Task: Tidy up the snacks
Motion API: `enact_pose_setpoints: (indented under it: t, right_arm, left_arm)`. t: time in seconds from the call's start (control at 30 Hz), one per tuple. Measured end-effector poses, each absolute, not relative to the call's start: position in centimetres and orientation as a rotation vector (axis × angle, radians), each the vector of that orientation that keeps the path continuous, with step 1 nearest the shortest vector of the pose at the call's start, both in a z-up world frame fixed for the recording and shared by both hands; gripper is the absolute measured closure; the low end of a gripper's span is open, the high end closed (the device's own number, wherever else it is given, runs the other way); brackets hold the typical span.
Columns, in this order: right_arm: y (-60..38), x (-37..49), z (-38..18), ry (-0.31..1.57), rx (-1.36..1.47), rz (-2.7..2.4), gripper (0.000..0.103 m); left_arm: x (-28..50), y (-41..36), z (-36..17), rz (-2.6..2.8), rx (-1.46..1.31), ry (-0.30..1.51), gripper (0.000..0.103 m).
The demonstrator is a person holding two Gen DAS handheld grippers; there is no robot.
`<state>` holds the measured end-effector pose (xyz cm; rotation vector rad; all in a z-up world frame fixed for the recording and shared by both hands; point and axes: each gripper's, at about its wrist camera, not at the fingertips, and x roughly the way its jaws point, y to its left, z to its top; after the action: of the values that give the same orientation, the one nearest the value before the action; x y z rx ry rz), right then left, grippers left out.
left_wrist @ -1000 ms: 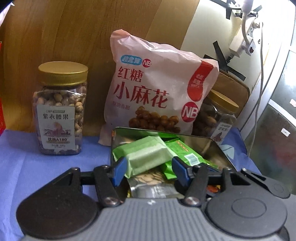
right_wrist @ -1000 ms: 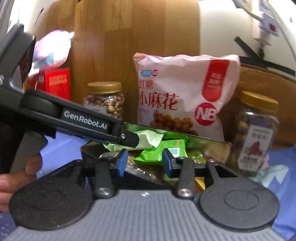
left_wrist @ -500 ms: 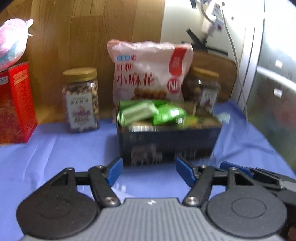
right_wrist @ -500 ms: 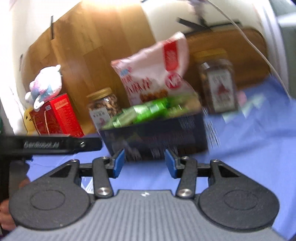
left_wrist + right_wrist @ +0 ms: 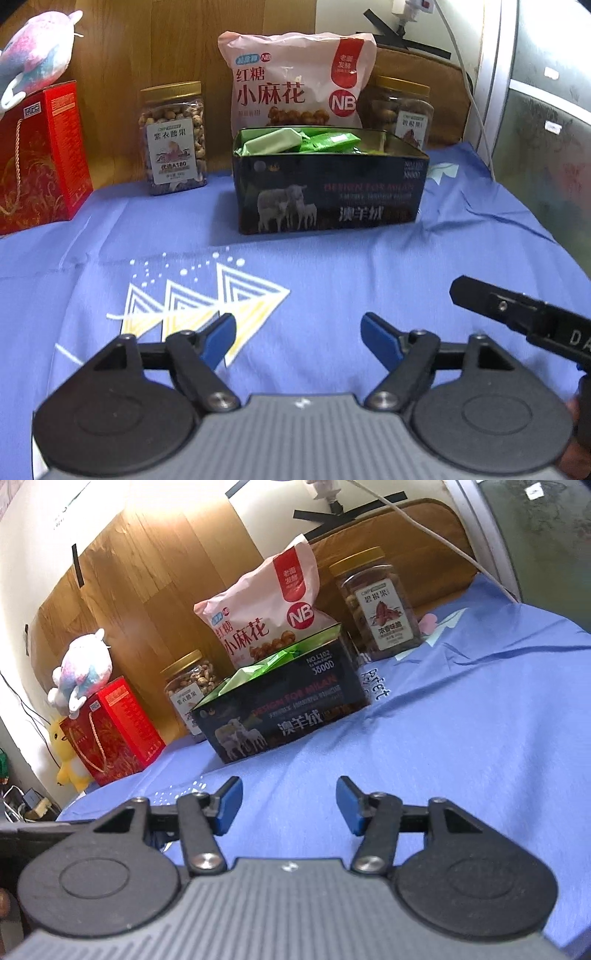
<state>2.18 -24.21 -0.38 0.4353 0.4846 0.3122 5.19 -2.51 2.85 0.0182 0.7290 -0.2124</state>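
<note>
Left gripper (image 5: 298, 336) and right gripper (image 5: 289, 805) hang empty, jaws opening, over the blue cloth's (image 5: 332, 266) near edge. The snack tin (image 5: 328, 188) looks rigid, probably slick; I'd grip its side walls.

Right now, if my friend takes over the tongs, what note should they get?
Left tongs: opening, nothing between them, over the blue cloth.
Right tongs: opening, nothing between them.
Tin: on the cloth, green packets inside.
Behind it: pink bag, a nut jar on each side.
Done: packets in the tin.
Left: possibly bag and jars; I can't tell.
</note>
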Motion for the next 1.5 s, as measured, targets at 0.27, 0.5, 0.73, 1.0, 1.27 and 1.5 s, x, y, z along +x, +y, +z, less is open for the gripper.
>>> enact_pose_setpoints:
  t: [0.27, 0.5, 0.73, 1.0, 1.27, 1.5]
  right_arm:
    - [-23.7, 1.1, -0.4, 0.483, 0.429, 0.334, 0.044]
    - [-23.5, 0.3, -0.1, 0.445, 0.416, 0.324, 0.044]
    - [-23.3, -0.3, 0.3, 0.412, 0.407, 0.323, 0.043]
    - [-22.9, -0.6, 0.5, 0.399, 0.400, 0.326, 0.043]
    - [-22.8, -1.0, 0.8, 0.377, 0.395, 0.325, 0.039]
    - [-22.5, -1.3, 0.9, 0.365, 0.390, 0.322, 0.039]
  left_arm:
    - [3.7, -3.0, 2.7, -0.182, 0.054, 0.720, 0.017]
    - [3.1, -2.9, 2.5, -0.162, 0.069, 0.718, 0.006]
    - [2.6, -2.9, 2.3, -0.145, 0.087, 0.723, 0.000]
    - [2.3, -2.6, 2.2, -0.113, 0.100, 0.713, 0.000]
    - [1.9, -2.5, 2.5, -0.071, 0.120, 0.691, 0.000]
    - [1.6, -2.4, 2.5, -0.063, 0.124, 0.683, 0.000]
